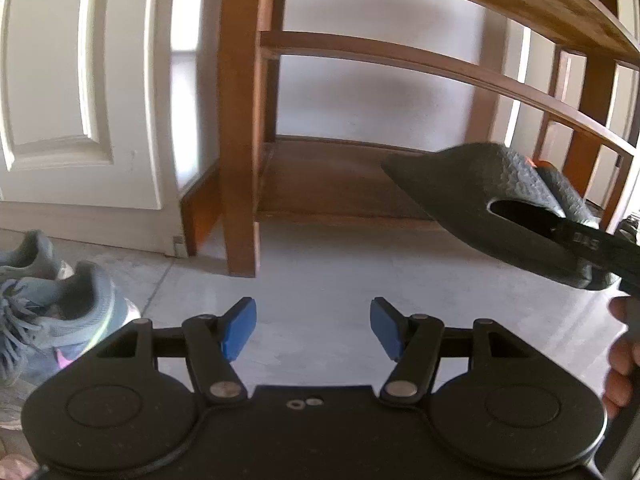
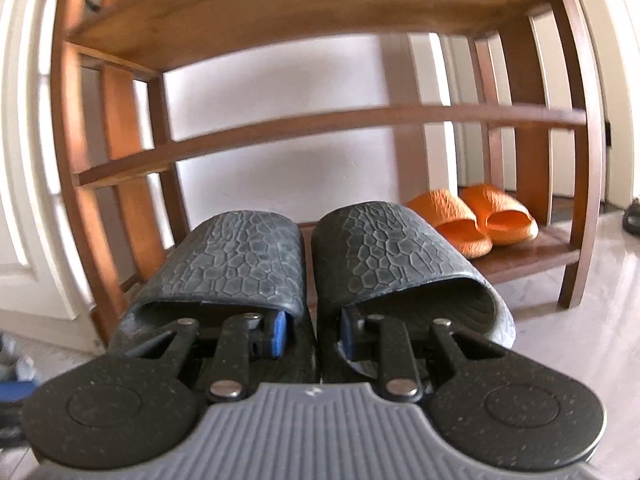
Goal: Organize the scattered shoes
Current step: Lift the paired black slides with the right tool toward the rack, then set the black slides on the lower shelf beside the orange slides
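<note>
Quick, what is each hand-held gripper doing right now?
Left hand-held gripper: open, holding nothing.
Right hand-held gripper: closed on the pair of black textured rubber slides, one finger inside each.

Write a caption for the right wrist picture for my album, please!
Right gripper carries two black textured rubber slides toward the brown wooden shoe rack holding orange foam slides.

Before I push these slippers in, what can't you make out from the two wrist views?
- Bottom shelf under the black slippers: right wrist view, slippers hide it.
- Right gripper pad contact: fingertips sit inside the slippers.
- Blue sneakers: left wrist view, cut off by the left edge and the left gripper.
- Orange slippers: only a sliver shows from the left.
</note>
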A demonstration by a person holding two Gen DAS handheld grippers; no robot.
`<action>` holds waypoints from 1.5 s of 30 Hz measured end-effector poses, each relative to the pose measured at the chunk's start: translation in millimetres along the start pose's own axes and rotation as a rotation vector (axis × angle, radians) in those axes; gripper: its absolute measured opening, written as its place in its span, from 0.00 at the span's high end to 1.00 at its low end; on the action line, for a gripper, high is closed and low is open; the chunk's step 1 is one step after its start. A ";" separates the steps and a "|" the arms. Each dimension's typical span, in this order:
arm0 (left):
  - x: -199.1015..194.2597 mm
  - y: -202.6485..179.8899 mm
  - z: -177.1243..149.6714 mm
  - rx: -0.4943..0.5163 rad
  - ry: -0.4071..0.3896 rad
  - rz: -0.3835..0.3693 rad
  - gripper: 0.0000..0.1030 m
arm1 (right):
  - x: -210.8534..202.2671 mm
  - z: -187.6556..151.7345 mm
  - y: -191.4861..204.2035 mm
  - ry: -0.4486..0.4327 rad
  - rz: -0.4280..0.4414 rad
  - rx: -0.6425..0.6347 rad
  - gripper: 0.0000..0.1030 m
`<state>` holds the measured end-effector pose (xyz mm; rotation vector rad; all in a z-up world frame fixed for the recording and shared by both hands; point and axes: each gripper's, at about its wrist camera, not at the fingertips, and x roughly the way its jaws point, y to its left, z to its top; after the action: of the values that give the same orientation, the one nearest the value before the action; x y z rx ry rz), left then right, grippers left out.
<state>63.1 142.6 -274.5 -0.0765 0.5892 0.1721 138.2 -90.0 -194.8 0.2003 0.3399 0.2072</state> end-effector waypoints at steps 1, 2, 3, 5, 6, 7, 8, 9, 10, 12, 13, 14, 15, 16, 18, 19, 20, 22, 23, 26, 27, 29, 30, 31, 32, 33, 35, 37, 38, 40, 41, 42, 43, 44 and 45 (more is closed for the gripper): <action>1.3 2.2 0.1 -0.004 0.000 0.007 0.39 | 9.1 -1.0 0.0 0.009 -0.004 0.016 0.69; 2.7 3.9 -0.2 -0.006 0.001 0.014 0.39 | 11.2 -2.3 0.4 0.008 -0.004 0.013 0.69; 3.9 4.8 -0.6 -0.006 0.003 0.017 0.39 | 19.9 -2.8 2.9 0.002 -0.006 -0.002 0.69; 6.6 6.2 -1.7 -0.007 0.008 0.024 0.39 | 36.6 -3.7 5.8 -0.001 -0.005 -0.016 0.69; 10.0 7.8 -3.3 -0.007 0.016 0.030 0.39 | 44.7 -4.1 6.5 0.001 -0.003 -0.017 0.70; 12.3 8.9 -4.3 -0.009 0.022 0.033 0.39 | 51.4 -4.6 7.1 0.002 -0.002 -0.018 0.70; 14.6 10.0 -5.2 -0.010 0.027 0.036 0.39 | 54.7 -5.0 7.6 0.002 -0.003 -0.021 0.70; 16.9 10.6 -6.1 -0.010 0.032 0.039 0.39 | 68.1 -4.7 9.7 0.002 -0.008 -0.030 0.70; 19.3 11.3 -7.0 -0.010 0.037 0.042 0.39 | 79.3 -4.5 11.4 0.001 -0.013 -0.037 0.70; 23.4 11.9 -8.5 -0.010 0.045 0.045 0.39 | 94.5 -2.4 14.8 -0.004 -0.017 -0.046 0.70; 25.2 12.0 -9.2 -0.010 0.048 0.045 0.39 | 105.7 -0.5 17.5 -0.007 -0.020 -0.053 0.70; 27.7 11.8 -9.9 -0.009 0.052 0.045 0.39 | 112.9 1.0 19.4 -0.009 -0.024 -0.056 0.69; 32.4 10.5 -10.2 -0.007 0.060 0.045 0.39 | 117.6 2.1 20.8 -0.009 -0.025 -0.058 0.69; 33.8 10.0 -10.1 -0.006 0.061 0.044 0.39 | 122.3 3.2 22.3 -0.010 -0.027 -0.059 0.69; 38.3 8.7 -8.8 -0.001 0.060 0.043 0.39 | 131.9 5.4 25.7 -0.010 -0.030 -0.061 0.69; 41.8 7.7 -7.1 0.001 0.056 0.043 0.39 | 136.7 6.5 27.7 -0.009 -0.032 -0.062 0.69; 44.3 7.1 -5.8 0.004 0.053 0.043 0.39 | 140.8 7.3 29.3 -0.008 -0.034 -0.062 0.68; 52.1 5.5 -1.7 0.014 0.041 0.045 0.39 | 140.5 6.5 29.4 -0.007 -0.031 -0.066 0.68; 57.0 4.6 0.8 0.021 0.032 0.046 0.39 | 139.9 5.6 28.9 -0.006 -0.030 -0.069 0.67; 71.2 1.0 8.7 0.042 0.011 0.051 0.39 | 136.5 2.4 24.3 -0.011 -0.025 -0.077 0.64; 75.6 -0.6 11.5 0.048 0.005 0.054 0.39 | 136.6 2.3 23.8 -0.012 -0.022 -0.081 0.63; 83.2 -3.5 16.7 0.051 -0.005 0.055 0.39 | 136.7 2.1 22.9 -0.013 -0.016 -0.089 0.63; 86.9 -4.9 19.3 0.050 -0.011 0.055 0.39 | 136.9 2.2 22.5 -0.013 -0.013 -0.093 0.63; 91.7 -7.0 22.0 0.054 -0.021 0.054 0.39 | 137.4 2.6 22.5 -0.013 -0.013 -0.094 0.63; 94.7 -8.6 23.3 0.060 -0.026 0.056 0.39 | 138.2 3.1 22.5 -0.012 -0.013 -0.095 0.63; 98.1 -10.2 24.8 0.066 -0.030 0.058 0.39 | 140.0 3.9 22.3 -0.011 -0.014 -0.093 0.63; 106.2 -13.4 27.7 0.074 -0.037 0.057 0.39 | 143.7 5.3 22.0 -0.010 -0.017 -0.090 0.63; 113.0 -17.5 30.2 0.087 -0.047 0.061 0.39 | 147.5 7.3 21.6 -0.008 -0.021 -0.088 0.63; 116.8 -20.0 31.6 0.100 -0.054 0.062 0.39 | 149.3 8.3 21.2 -0.007 -0.023 -0.087 0.63; 121.3 -23.1 32.4 0.115 -0.061 0.064 0.39 | 151.7 9.4 21.1 -0.004 -0.024 -0.090 0.62; 123.8 -24.1 33.3 0.120 -0.063 0.065 0.39 | 152.1 9.5 21.0 -0.002 -0.023 -0.092 0.62; 127.5 -25.9 34.5 0.125 -0.068 0.066 0.39 | 152.0 9.2 21.2 -0.002 -0.021 -0.100 0.62; 133.2 -28.0 37.8 0.133 -0.074 0.072 0.39 | 151.9 8.9 21.6 -0.001 -0.019 -0.109 0.61; 136.2 -28.9 40.1 0.134 -0.078 0.076 0.39 | 152.7 9.1 21.2 -0.001 -0.019 -0.111 0.60; 139.0 -29.8 41.9 0.134 -0.080 0.078 0.39 | 152.2 8.7 21.1 -0.002 -0.017 -0.116 0.60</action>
<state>205.1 137.7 -316.7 0.0825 0.5233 0.2095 278.1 -35.6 -228.9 0.0834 0.3264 0.2093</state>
